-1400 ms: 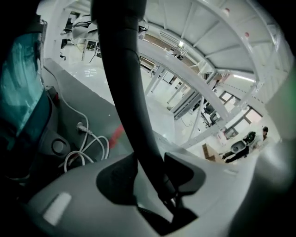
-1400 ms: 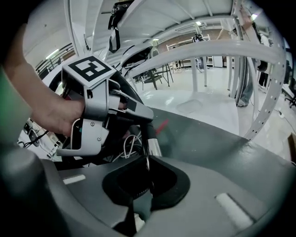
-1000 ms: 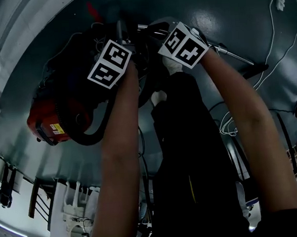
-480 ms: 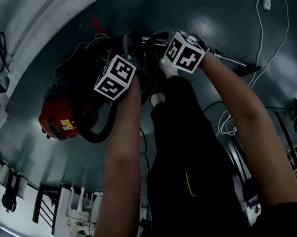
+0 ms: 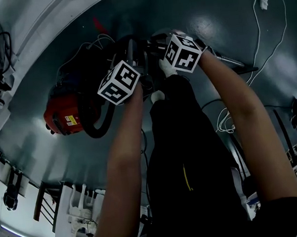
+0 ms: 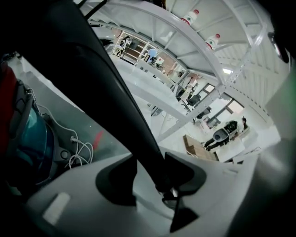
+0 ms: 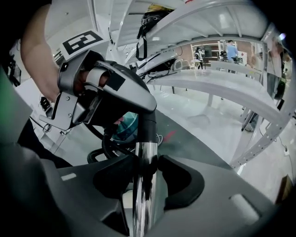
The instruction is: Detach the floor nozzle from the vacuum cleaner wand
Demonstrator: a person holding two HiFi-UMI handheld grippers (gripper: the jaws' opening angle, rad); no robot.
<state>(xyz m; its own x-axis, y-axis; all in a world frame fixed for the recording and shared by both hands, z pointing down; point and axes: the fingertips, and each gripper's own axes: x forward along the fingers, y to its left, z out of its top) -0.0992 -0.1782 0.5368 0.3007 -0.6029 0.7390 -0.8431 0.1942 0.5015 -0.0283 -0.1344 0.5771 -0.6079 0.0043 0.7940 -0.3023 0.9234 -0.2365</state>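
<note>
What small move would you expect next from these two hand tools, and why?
Likely closing the right gripper onto the chrome wand. Its jaws have just been opening and stand either side of it, while the left gripper clamps the black handle. A pull needs both held.
</note>
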